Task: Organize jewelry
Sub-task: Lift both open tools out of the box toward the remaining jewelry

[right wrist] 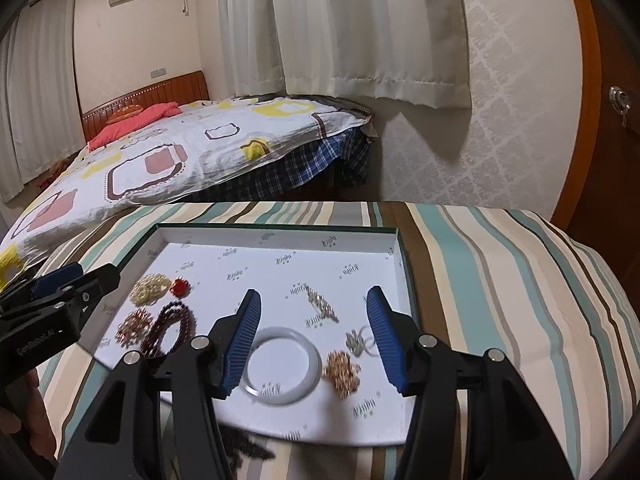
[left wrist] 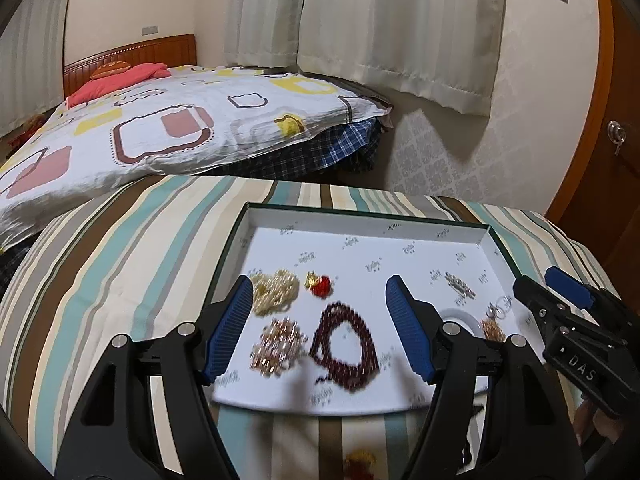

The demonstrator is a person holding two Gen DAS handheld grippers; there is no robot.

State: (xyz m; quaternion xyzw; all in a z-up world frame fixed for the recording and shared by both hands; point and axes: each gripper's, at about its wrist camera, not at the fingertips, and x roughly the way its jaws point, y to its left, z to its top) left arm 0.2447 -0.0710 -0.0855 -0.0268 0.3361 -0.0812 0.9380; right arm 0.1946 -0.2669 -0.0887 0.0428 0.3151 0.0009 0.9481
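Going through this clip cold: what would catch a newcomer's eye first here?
Probably the shallow white printed tray on the striped cloth, strewn with jewelry: a dark red bead necklace and a cream pearl heap toward its left, and a white bangle ring near its front edge. Next, the left gripper and right gripper, both open above the tray, holding nothing.

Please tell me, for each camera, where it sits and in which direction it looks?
Left wrist: on the left hand-held gripper, open, looking forward and down at the tray's left part, over the dark bead bracelet; the right hand-held gripper enters from the right.
Right wrist: on the right hand-held gripper, open, over the white bangle.
Shared: tray, bracelet, bed.
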